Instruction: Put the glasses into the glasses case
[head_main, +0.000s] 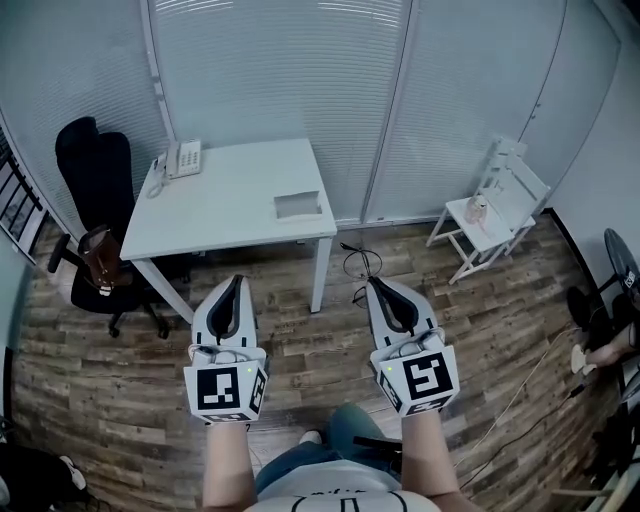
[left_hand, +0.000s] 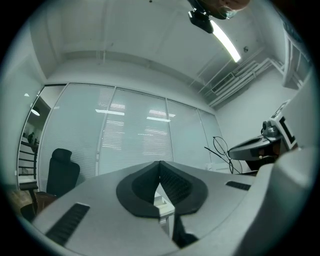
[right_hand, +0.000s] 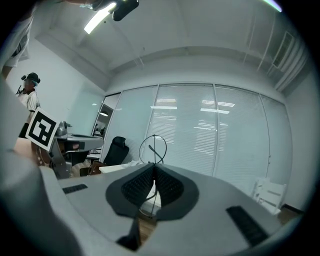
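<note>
My right gripper (head_main: 373, 286) is shut on the thin wire-rimmed glasses (head_main: 352, 264), which stick out past its tip above the wooden floor. In the right gripper view a round lens (right_hand: 152, 148) rises just beyond the closed jaws (right_hand: 151, 169). My left gripper (head_main: 237, 281) is shut with nothing in it; its jaws (left_hand: 160, 166) meet at the tip. From the left gripper view the glasses (left_hand: 222, 150) show at the right, in the other gripper (left_hand: 257, 146). The pale glasses case (head_main: 297, 205) lies on the white table (head_main: 230, 215), ahead of both grippers.
A desk phone (head_main: 183, 158) sits at the table's far left corner. A black office chair (head_main: 93, 165) with a brown bag (head_main: 100, 262) stands left of the table. A white folding chair (head_main: 497, 208) stands at the right. Blinds cover the glass wall behind.
</note>
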